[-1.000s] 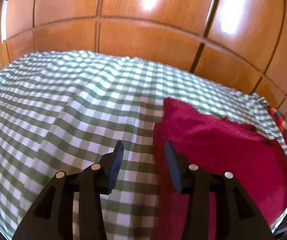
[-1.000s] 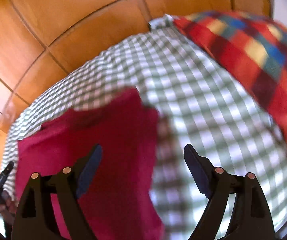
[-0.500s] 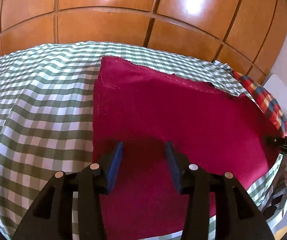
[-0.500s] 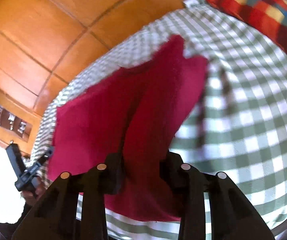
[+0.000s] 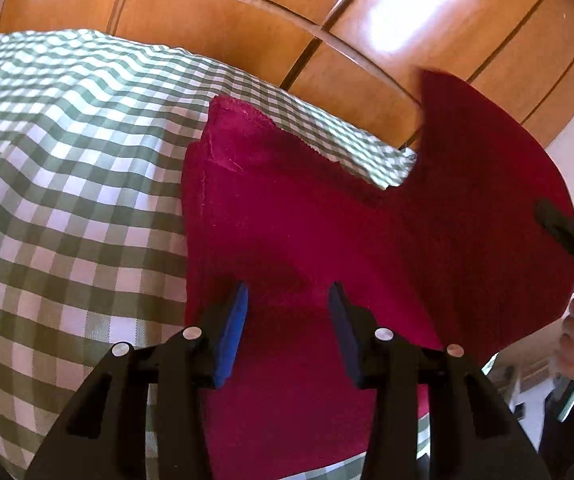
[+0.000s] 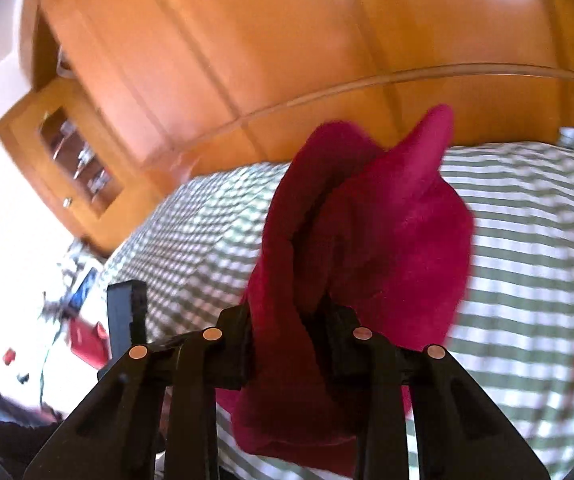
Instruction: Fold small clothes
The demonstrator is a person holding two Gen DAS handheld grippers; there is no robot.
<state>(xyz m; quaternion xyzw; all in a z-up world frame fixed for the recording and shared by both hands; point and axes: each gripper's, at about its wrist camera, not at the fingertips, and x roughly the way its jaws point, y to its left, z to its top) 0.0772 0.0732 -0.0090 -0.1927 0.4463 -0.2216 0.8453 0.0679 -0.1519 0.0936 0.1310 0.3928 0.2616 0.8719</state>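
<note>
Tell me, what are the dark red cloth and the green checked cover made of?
The dark red cloth looks like a soft, fuzzy fabric, perhaps terry or fleece: matte nap and a frayed edge. The green checked cover looks like smooth woven cotton or a blend, with a slight sheen.

Cloth (image 5: 307, 220) on checked bedspread (image 5: 67, 200), wooden wardrobe (image 5: 247, 20) behind, cloth's right side lifted

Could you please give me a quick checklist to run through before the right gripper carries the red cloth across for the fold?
1. Right gripper shut on the red cloth: ok.
2. Gripped edge lifted off the checked bedcover: ok.
3. Left gripper pinning the cloth: not ok, open above it.
4. Far left corner lying flat: ok.
5. Landing edge visible: cannot tell, the raised flap hides it.
</note>
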